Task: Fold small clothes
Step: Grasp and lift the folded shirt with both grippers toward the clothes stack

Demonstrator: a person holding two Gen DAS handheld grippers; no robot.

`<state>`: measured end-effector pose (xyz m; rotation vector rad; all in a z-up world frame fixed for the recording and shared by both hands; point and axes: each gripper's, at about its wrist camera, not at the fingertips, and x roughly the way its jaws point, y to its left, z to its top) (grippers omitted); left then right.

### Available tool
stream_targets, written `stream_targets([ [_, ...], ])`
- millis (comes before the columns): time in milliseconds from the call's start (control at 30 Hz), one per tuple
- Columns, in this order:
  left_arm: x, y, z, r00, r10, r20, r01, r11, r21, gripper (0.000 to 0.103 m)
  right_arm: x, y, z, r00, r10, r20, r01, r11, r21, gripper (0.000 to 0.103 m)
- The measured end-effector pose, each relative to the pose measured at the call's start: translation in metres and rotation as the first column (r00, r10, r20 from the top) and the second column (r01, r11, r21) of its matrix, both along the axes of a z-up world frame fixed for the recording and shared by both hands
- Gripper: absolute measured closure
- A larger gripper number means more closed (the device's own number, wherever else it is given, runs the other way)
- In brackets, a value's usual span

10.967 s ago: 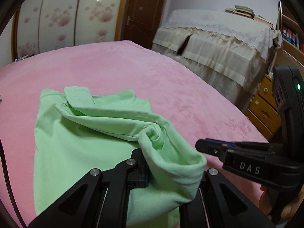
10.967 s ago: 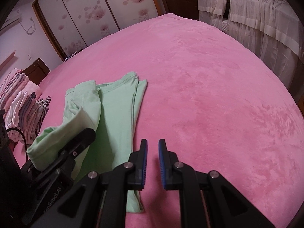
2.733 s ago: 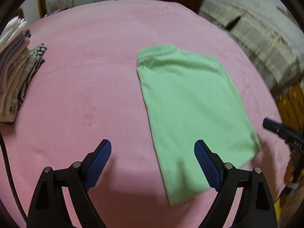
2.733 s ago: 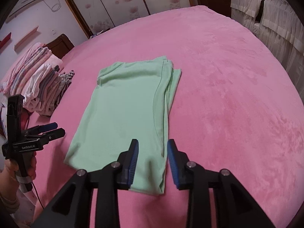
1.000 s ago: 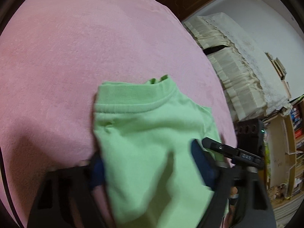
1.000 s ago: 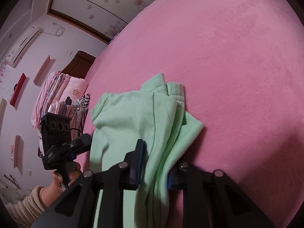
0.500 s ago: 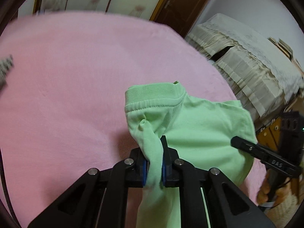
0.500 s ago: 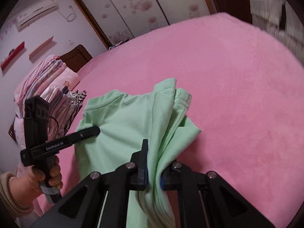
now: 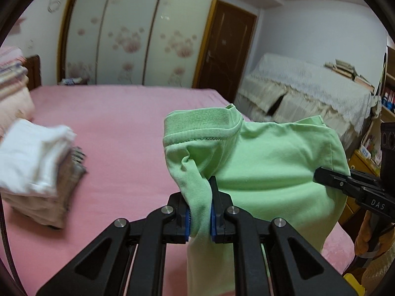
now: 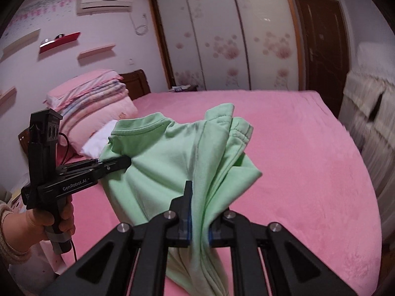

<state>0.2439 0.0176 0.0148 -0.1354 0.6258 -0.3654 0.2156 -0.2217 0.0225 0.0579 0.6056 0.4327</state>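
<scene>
Left gripper, seen from its own camera, has just clamped its blue pads on a bunched fold of the green shirt, lifted above the pink bed, with a blurred stack of folded clothes toward the bed's left edge. From the right wrist camera, the right gripper is likewise pinched tight on the shirt's hanging layers, while a hand holds the left gripper at the shirt's other side.

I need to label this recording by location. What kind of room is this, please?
Most likely a home bedroom: a bed with pink cover, a sliding-door wardrobe, and folded blankets stacked at its head.
</scene>
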Motion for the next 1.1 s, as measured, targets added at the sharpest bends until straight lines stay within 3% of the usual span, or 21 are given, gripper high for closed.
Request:
stream_targets([
  [233,-0.038,0.118,0.073,0.989,0.111,0.096,-0.119,0.989,0.084,0.092,-0.01,0.098,0.064,0.989,0.12,0.083,-0.121,0.993,0.009,0.095],
  [400,-0.042,0.201,0.111,0.97,0.192,0.15,-0.219,0.957,0.191,0.092,0.007,0.188,0.091,0.973,0.19,0.132,-0.197,0.98,0.043,0.095],
  [500,-0.029,0.248,0.123,0.961,0.228,0.159,-0.264,0.929,0.259,0.092,0.03,0.232,0.094,0.97,0.214,0.118,-0.224,0.971,0.079,0.095],
  [767,0.051,0.339,0.118,0.939,0.323,0.12,-0.344,0.854,0.39,0.092,0.106,0.341,0.083,0.962,0.269,0.037,-0.271,0.941,0.202,0.095],
  [933,0.118,0.365,0.102,0.928,0.36,0.096,-0.368,0.843,0.393,0.092,0.153,0.379,0.064,0.96,0.279,-0.017,-0.266,0.93,0.255,0.095],
  [1100,0.181,0.37,0.062,0.929,0.365,0.062,-0.357,0.837,0.414,0.092,0.196,0.39,0.035,0.967,0.249,-0.051,-0.229,0.94,0.252,0.095],
])
